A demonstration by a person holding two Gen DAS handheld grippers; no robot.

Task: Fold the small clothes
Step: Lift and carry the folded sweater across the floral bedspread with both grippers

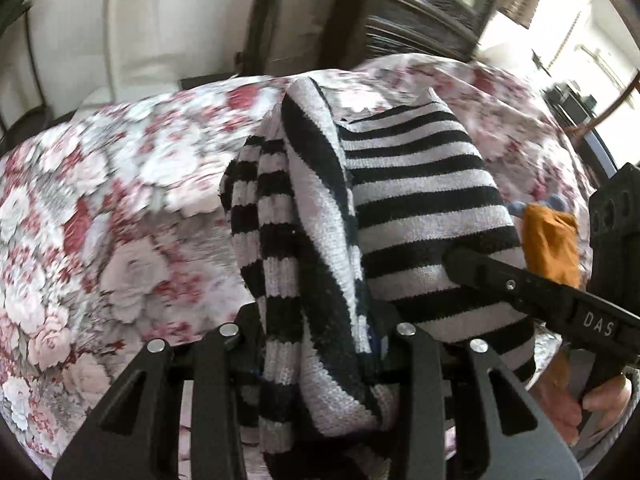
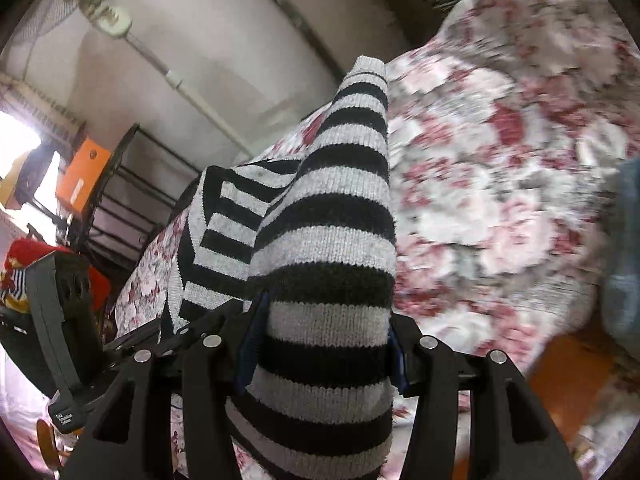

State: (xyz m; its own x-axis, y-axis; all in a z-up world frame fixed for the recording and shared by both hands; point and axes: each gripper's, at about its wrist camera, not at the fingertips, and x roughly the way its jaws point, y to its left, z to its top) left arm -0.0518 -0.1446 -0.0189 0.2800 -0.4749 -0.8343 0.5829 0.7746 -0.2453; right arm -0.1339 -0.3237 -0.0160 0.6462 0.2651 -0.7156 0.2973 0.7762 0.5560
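We have the striped sweater (image 1: 420,208) clamped in both grippers: the left gripper (image 1: 320,344) has its fingers closed on a bunched fold of knit, and the right gripper (image 2: 320,344) has its fingers pressed on a thick striped end, likely a sleeve or hem. The sweater hangs between the two, lifted over the floral bedsheet (image 1: 120,184) and draped down toward it, not lying flat. We judge the fold as barely begun: no neat crease shows yet, the sweater must still be laid out, folded and set down, and an orange garment (image 1: 552,236) appears to wait beside it.
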